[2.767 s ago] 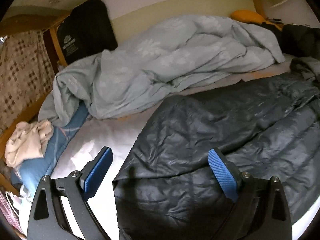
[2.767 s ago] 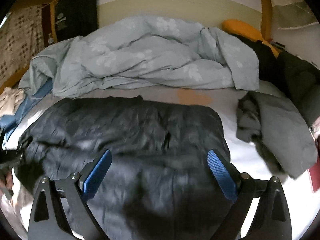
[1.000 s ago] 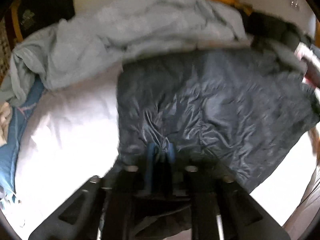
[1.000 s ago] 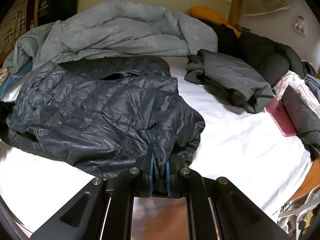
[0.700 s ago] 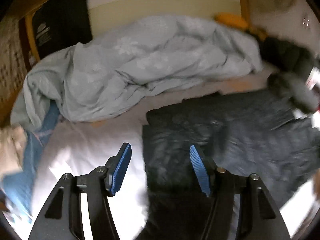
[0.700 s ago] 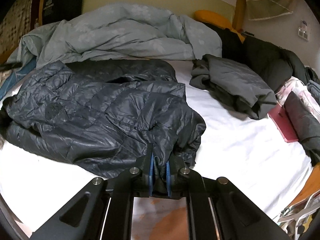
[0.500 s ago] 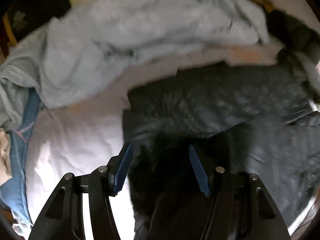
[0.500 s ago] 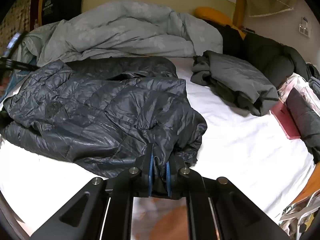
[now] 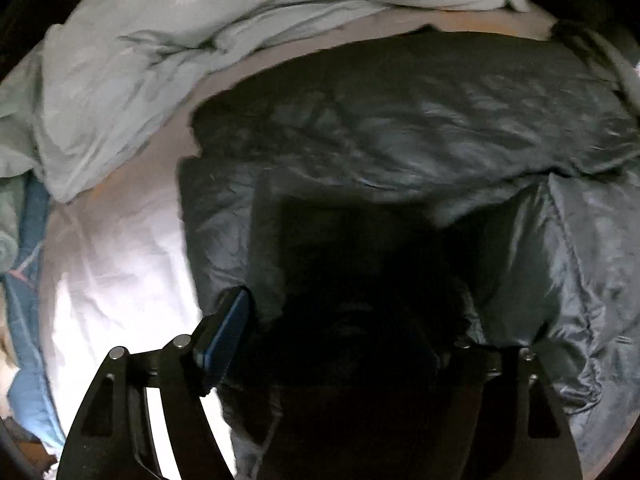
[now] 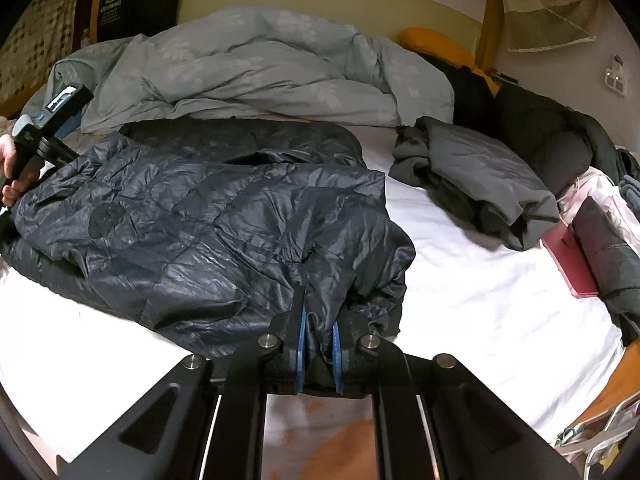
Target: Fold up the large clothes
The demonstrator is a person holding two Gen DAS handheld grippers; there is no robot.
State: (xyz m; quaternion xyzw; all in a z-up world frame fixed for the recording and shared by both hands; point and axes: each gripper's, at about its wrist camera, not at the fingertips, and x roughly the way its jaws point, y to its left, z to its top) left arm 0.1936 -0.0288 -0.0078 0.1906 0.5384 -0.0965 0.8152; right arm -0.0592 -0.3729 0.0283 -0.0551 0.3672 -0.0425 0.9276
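Left hand-held gripper (image 9: 336, 332), seen from its own wrist camera: jaws apart and just been widening, straddling a dark shadowed fold of the black puffer jacket (image 9: 420, 120) without pinching it; only the left blue pad (image 9: 226, 334) visible, the right one lost in darkness. Clamped tight on the jacket's hem a second ago, now released. Tipped more steeply down than half a second back, closer over the jacket, which fills most of the view on the white bed sheet (image 9: 120, 280). Pale grey-blue duvet (image 9: 200, 40) bunched beyond. From the right wrist camera: right hand-held gripper (image 10: 318, 344) clamped together on a pinch of the jacket's near edge, unchanged from the earlier frames. Jacket (image 10: 200, 220) spread folded across the sheet (image 10: 480, 300). Left gripper's handle, held in a hand (image 10: 12, 176), now at the jacket's far left edge, not in view there a second ago. Folded grey garment (image 10: 480, 176) lying apart to the right.
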